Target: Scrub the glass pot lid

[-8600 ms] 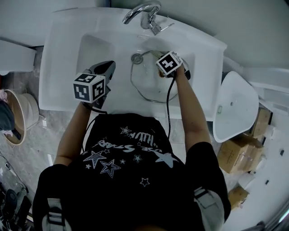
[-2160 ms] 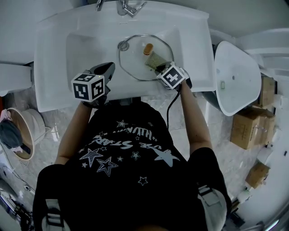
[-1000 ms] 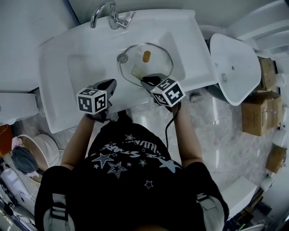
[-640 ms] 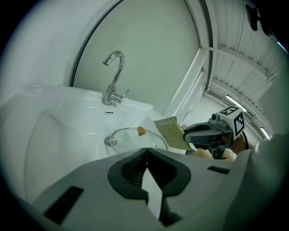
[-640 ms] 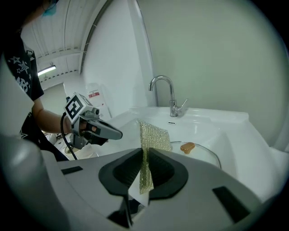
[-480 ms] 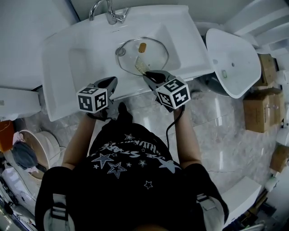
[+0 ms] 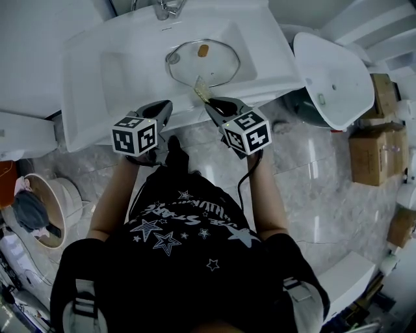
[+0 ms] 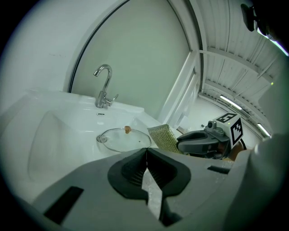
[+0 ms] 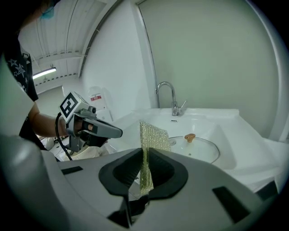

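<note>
White washbasin [image 7: 91, 71] stands over a grey marble floor [image 7: 312, 175], with one tap [image 7: 166, 8] at its back edge. One glass pot lid [image 7: 214, 62] with one brown knob [image 7: 203, 50] lies flat in the bowl, toward the right edge. Earlier the right tongs [image 7: 211, 104] pressed on the lid. Now they are pulled back to the front edge of the basin, clenched on one yellow-green scouring pad [image 7: 201, 89] that is apart from the glass. The left tongs [image 7: 166, 107] are at the front edge as before, pressed together and holding nothing. Two tongs in all.
</note>
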`<state>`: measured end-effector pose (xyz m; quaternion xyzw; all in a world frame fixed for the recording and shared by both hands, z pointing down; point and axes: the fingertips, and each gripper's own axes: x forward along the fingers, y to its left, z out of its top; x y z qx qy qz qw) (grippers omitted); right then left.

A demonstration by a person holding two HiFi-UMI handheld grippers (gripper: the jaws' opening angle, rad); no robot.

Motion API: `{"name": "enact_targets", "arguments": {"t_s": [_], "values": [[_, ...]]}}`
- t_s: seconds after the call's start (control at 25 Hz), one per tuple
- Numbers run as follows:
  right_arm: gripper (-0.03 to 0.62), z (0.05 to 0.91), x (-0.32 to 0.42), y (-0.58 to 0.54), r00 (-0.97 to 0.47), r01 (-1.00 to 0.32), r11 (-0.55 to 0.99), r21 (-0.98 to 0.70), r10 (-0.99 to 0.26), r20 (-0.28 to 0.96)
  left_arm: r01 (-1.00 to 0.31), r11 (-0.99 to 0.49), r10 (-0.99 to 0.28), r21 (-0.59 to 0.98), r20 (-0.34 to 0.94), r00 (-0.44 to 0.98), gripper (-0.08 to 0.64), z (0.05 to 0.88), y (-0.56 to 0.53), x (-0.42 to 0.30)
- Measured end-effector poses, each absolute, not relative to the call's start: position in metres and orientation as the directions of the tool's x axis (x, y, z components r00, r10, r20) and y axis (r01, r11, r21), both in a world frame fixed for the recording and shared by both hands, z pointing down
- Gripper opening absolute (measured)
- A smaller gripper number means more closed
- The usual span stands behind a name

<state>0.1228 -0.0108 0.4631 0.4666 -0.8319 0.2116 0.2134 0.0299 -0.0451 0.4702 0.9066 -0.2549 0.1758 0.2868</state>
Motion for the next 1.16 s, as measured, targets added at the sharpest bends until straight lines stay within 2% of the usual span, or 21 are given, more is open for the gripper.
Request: {"name": "enact_targets", "arguments": {"t_s": [0.32, 0.72, 1.16], "values": [[0.048, 0.469, 0.116, 0.024, -0.462, -0.880, 0.439, -0.180, -0.708, 0.534, -0.585, -0.690, -0.394, 0.427, 0.457, 0.798, 0.009, 0.471, -0.005, 0.014], [0.046, 0.481, 0.115, 0.048, -0.345, -0.929, 0.361, -0.080, -0.773, 0.533, -0.628, -0.687, -0.464, 0.366, 0.443, 0.767, 0.009, 0.470, 0.023, 0.004], [0.046, 0.490, 0.121, 0.060, -0.303, -0.949, 0.300, -0.096, -0.793, 0.529, -0.676, -0.656, -0.516, 0.336, 0.454, 0.726, 0.009, 0.485, 0.032, -0.004]]}}
